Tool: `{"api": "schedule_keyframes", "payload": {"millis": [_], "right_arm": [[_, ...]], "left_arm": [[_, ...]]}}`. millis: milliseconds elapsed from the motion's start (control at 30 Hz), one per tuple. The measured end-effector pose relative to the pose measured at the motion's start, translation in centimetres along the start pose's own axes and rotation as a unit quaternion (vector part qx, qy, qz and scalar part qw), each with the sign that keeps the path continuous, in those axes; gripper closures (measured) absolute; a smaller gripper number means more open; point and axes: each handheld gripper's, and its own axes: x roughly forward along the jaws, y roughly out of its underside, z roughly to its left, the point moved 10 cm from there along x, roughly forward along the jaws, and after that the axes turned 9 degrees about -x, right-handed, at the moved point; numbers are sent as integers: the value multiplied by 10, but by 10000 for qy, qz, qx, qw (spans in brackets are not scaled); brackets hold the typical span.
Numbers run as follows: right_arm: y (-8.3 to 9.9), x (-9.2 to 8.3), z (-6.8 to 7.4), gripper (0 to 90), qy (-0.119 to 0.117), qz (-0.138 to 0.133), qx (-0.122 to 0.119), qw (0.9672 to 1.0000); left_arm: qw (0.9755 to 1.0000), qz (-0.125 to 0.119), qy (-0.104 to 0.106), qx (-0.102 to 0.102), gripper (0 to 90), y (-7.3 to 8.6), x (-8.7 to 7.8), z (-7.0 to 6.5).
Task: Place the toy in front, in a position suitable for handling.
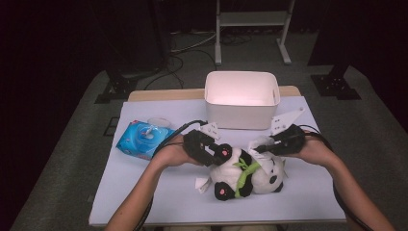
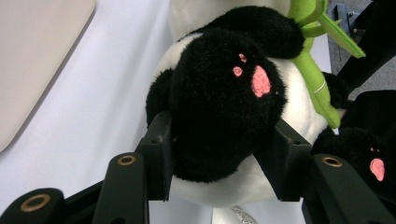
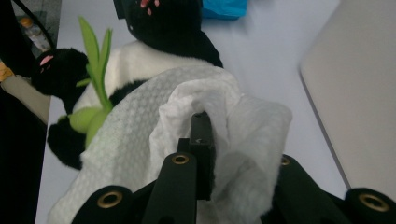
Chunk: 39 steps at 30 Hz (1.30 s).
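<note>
**Panda wipe-down: looks like it's mid-clean, not finished**

So the black-and-white plush panda toy (image 1: pixel 245 174) is lying on its side on the white-topped desk (image 1: pixel 144 192), just in front of the white plastic storage bin (image 1: pixel 242 100). The left gripper (image 1: pixel 217 155) has its jaws clamped on one of the panda's fuzzy black paws with pink pads, pinning the toy in place. The right gripper (image 1: pixel 262 147) is pinching a white embossed wet wipe (image 3: pixel 187 116), bunched up around the jaws and draped over the panda's back.

My guess on progress: the wipe is out and already on the toy, so the fetching part is done and the wiping is underway. What's left is probably the rest of the fur, then dealing with the used wipe. The bin looks empty from what I can see of it.

View differences are fun here. The high view gives you the whole layout, including the blue soft pack of wet wipes (image 1: pixel 142 138) off to the left. The left gripper view nails the paw grip (image 2: pixel 219 107) and the green felt bamboo sprig (image 2: pixel 314 70). The right gripper view is where you actually see the wipe's dotted texture, which is just a pale blob from above.
</note>
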Motion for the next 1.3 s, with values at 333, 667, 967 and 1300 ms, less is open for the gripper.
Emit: {"api": "schedule_keyframes", "payload": {"millis": [333,667,967,1300], "right_arm": [[-26,28,5,800,-251,-94,-226,9994],[-66,21,16,799,-327,-308,-599,9972],[-71,29,15,800,-427,-276,-640,9967],[-27,15,-3,800,-94,151,-247,9995]], "left_arm": [[10000,-22,10,-26,505,0,1,1],[9999,-99,14,-98,504,-3,2,3],[9999,-87,-5,-114,504,0,3,4],[10000,-65,17,-72,504,0,1,2]]}}
